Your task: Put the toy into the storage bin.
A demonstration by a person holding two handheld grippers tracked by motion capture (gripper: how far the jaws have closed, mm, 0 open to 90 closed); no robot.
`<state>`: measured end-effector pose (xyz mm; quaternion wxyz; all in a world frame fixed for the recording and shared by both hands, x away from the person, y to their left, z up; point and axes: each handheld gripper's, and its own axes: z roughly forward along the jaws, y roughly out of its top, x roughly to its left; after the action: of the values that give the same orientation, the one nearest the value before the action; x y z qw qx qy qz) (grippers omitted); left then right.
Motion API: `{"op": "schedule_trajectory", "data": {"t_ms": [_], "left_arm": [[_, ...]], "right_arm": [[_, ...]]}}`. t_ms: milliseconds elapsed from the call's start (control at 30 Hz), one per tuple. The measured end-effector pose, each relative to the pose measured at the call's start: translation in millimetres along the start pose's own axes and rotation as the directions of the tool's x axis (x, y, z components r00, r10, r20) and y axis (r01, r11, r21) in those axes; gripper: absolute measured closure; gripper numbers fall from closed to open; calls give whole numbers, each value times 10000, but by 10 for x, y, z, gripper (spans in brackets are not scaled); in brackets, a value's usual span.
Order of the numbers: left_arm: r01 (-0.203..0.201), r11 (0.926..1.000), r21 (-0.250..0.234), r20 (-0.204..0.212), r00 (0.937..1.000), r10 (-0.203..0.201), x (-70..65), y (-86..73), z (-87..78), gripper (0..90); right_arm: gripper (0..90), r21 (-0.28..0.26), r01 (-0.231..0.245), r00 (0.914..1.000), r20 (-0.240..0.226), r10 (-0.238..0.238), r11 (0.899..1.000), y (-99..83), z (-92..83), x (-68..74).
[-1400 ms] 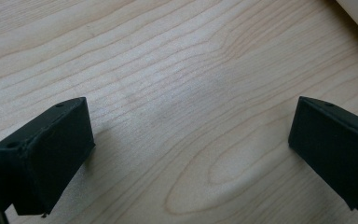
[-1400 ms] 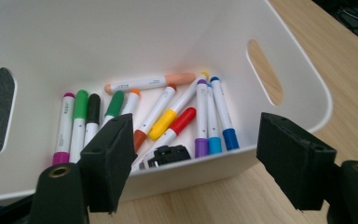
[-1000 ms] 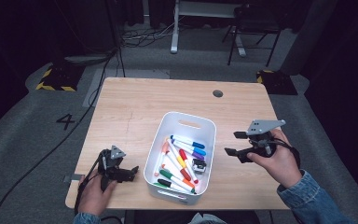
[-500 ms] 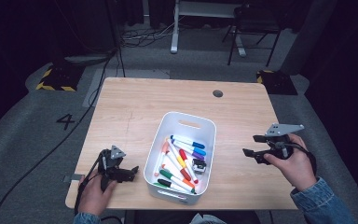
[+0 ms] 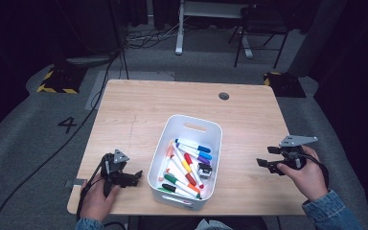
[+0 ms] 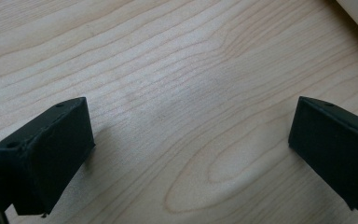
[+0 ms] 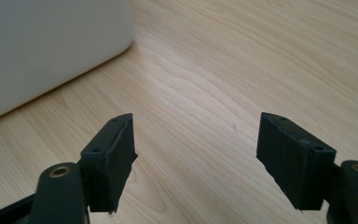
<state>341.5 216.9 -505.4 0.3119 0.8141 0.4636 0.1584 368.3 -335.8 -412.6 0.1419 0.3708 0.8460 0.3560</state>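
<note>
A white bin (image 5: pixel 172 132) stands mid-table holding several coloured markers (image 5: pixel 184 165) and a small binder clip (image 5: pixel 204 170). My left gripper (image 5: pixel 135 176) rests low at the table's front left, just left of the bin, open with nothing between its jaws; bare wood (image 6: pixel 186 121) lies under them. My right gripper (image 5: pixel 264 163) hovers near the table's right edge, well right of the bin, open and empty. In the right gripper view the bin's white wall (image 7: pixel 51 46) stands to the upper left, apart from the fingers (image 7: pixel 114 156).
The wooden table (image 5: pixel 139 110) is bare behind the bin, with a round cable hole (image 5: pixel 224 96) at the back right. A dark chair (image 5: pixel 261 24) and a white desk leg (image 5: pixel 178 28) stand on the grey floor beyond. Cables (image 5: pixel 43 163) trail off at the left.
My right gripper has drawn away from the bin toward the table's right edge and dropped lower. The left gripper has stayed put.
</note>
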Motion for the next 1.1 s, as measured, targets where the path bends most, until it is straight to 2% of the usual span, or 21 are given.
{"op": "schedule_trajectory", "data": {"t_ms": [67, 400, 700, 800, 900, 967, 1000, 1067, 1100], "left_arm": [[-7, 10000, -7, -15, 10000, 7, 1, 1, 0, 1], [-3, 10000, 1, -6, 10000, 3, 1, 1, 0, 1], [-2, 10000, 3, -1, 10000, 2, 0, 0, 0, 1], [-2, 10000, 10, -8, 10000, 2, 0, 1, -1, 1], [-3, 10000, 2, -2, 10000, 3, 0, 0, 0, 1], [0, 10000, 2, -2, 10000, 0, 0, 0, 0, 1], [2, 10000, 1, -3, 10000, -2, 0, 0, 0, 1], [-4, 10000, 11, -9, 10000, 4, 0, 0, -1, 1], [-2, 10000, 1, -2, 10000, 2, 0, 0, 0, 1]], "right_arm": [[282, 26, -180, 9998, 122, 180, 9998, -84, 19, -38], [281, 162, -333, 9991, 265, 328, 9993, -384, 117, -122], [280, -98, -374, 9982, 470, 378, 9993, -625, 214, -153], [275, -309, -220, 9975, 668, 240, 9993, -708, 278, -133], [252, -439, -166, 9971, 737, 198, 9989, -776, 354, -124], [221, -355, -256, 9967, 767, 283, 9990, -816, 406, -122], [176, -477, -329, 9956, 864, 369, 9983, -843, 434, -117], [168, -527, -401, 9947, 921, 449, 9978, -847, 443, -112], [158, -491, -242, 9951, 946, 287, 9985, -849, 445, -120]]}}
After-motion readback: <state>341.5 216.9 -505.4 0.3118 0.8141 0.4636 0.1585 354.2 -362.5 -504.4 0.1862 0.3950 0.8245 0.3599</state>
